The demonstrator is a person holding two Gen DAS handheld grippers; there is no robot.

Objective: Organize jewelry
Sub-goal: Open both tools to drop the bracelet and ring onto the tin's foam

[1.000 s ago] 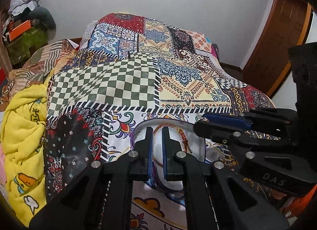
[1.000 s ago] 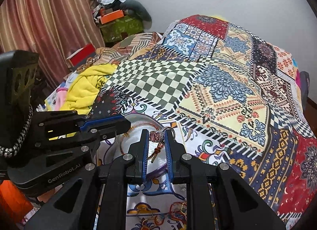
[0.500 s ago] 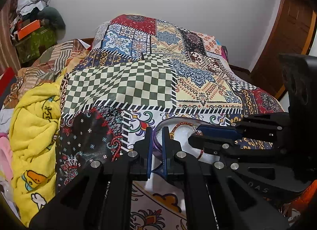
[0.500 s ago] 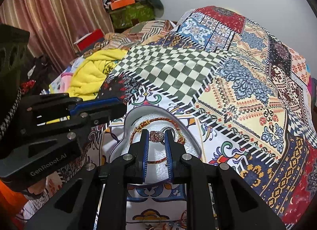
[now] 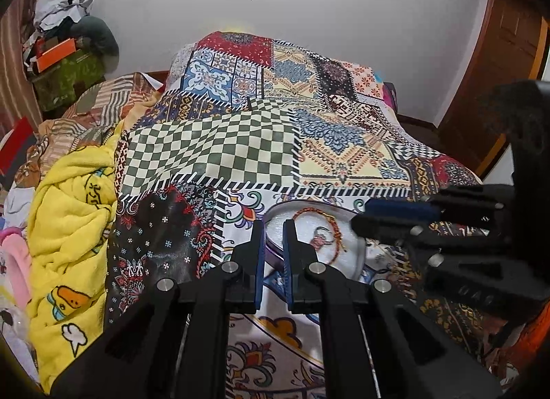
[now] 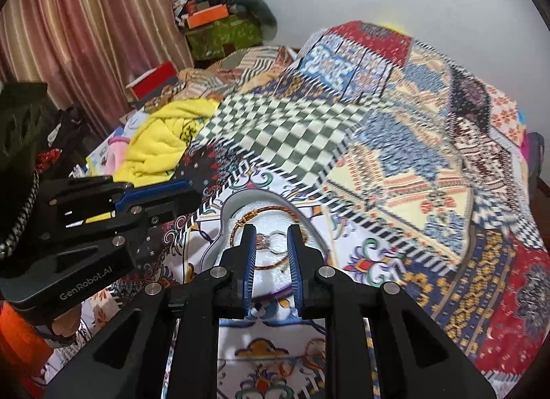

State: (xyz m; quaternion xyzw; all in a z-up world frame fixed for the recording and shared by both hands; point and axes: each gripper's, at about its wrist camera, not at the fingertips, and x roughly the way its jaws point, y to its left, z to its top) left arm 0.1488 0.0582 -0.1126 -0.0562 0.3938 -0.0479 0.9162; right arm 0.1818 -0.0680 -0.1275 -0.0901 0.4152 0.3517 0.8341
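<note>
A white heart-shaped tray (image 5: 347,254) (image 6: 247,196) lies on the patchwork bedspread. In it are a red-and-gold braided bracelet (image 5: 335,227) (image 6: 271,208) and a small red charm on a metal ring (image 5: 318,241) (image 6: 263,240). My right gripper (image 6: 271,230) (image 5: 359,215) hangs just over the tray, its jaws parted and the charm lying loose between the fingertips. My left gripper (image 5: 274,230) (image 6: 196,194) sits at the tray's left edge, its jaws almost together and holding nothing; the tray's purple rim shows through the slit.
A yellow blanket (image 5: 68,213) is bunched along the bed's left side. Boxes and clothes (image 6: 220,20) are piled at the back left by the curtain. A wooden door (image 5: 498,72) stands at right. Thin hoops (image 6: 311,354) lie on the cloth near the front.
The right gripper lowered the charm into the tray and opened, leaving it there. The left gripper shifted from the tray's middle to its left edge.
</note>
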